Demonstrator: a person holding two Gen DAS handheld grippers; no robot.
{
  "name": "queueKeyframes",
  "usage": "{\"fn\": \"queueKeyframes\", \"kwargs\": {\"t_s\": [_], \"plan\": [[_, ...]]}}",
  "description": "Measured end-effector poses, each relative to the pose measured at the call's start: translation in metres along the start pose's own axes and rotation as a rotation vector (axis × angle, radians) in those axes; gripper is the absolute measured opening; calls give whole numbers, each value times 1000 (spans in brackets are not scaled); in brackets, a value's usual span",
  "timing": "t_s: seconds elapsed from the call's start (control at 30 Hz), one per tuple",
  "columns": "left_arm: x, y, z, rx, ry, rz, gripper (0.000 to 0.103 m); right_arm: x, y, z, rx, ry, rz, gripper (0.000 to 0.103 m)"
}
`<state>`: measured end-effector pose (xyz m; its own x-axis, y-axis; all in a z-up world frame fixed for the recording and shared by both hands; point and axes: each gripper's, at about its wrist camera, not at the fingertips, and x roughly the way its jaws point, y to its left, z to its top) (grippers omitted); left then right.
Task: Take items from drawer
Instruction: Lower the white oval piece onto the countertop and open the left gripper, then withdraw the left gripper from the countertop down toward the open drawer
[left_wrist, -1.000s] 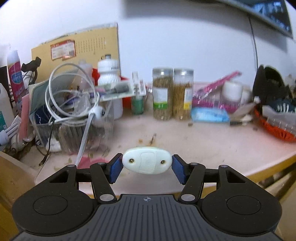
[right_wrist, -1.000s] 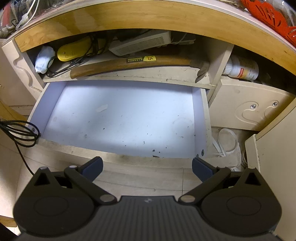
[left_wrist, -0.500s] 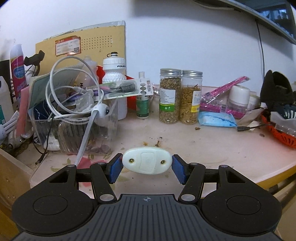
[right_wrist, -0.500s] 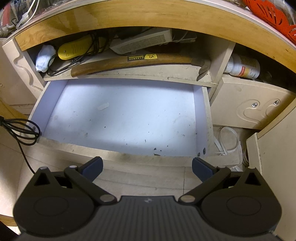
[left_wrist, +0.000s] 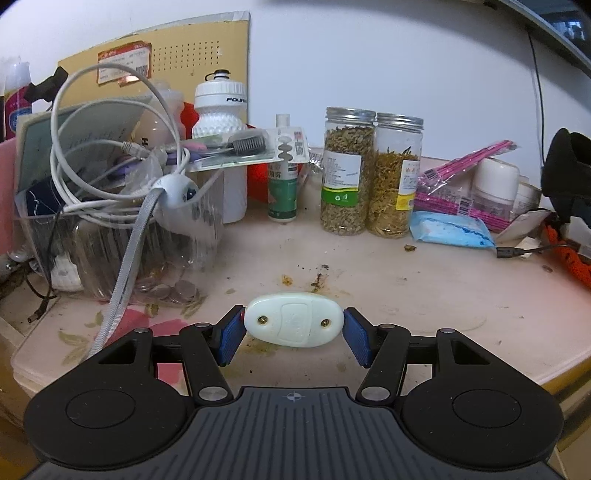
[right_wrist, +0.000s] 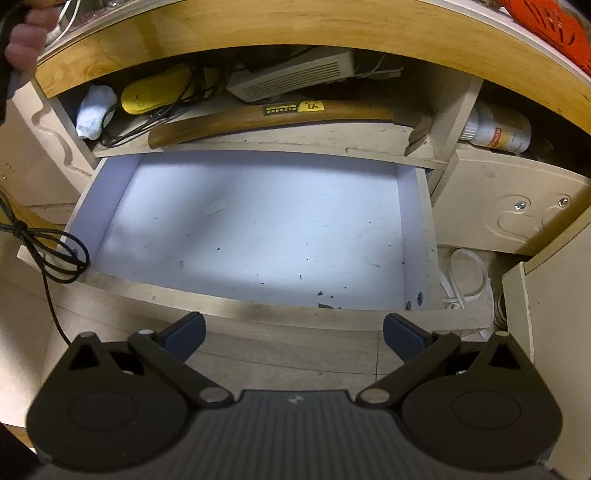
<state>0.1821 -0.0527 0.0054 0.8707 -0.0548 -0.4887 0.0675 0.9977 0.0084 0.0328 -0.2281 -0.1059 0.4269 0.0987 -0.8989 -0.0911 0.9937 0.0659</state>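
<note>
Blue pads of the left gripper press on both ends of a pale oval plastic piece with two small brass screws, so the piece is clamped and carried clear of the surface. It hangs just above the near part of a pinkish tabletop, in the bare stretch in front of two jars of dried herbs, a green bottle and a clear tub stuffed with white cable and coins.

Lower down, the right gripper holds nothing: its jaws stand wide apart with only floor between them, pointing down at the pulled-out drawer. The drawer's white floor shows only specks and a faint scrap. A wooden-handled tool and a yellow object lie on the shelf above it, not in the drawer.

By this look the removal is almost finished: the drawer appears emptied, and what is left is probably to set the oval piece on the tabletop and let go.
</note>
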Motion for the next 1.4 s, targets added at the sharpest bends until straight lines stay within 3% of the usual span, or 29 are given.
{"fn": "queueKeyframes", "kwargs": {"t_s": [0.23,0.3,0.47,1.07,1.4], "plan": [[2,0,-3,14,-1,4,58,0,3,-1,-7,5,9,103],[1,-1,-2,18,-1,17,82,-1,3,-2,-7,4,10,103],[0,-1,0,18,0,36,97,-1,3,-2,-6,3,8,103],[-5,-4,-1,31,5,53,99,1,4,-2,-5,5,4,103],[-50,-10,-3,41,-6,40,99,0,5,0,-5,0,5,103]]}}
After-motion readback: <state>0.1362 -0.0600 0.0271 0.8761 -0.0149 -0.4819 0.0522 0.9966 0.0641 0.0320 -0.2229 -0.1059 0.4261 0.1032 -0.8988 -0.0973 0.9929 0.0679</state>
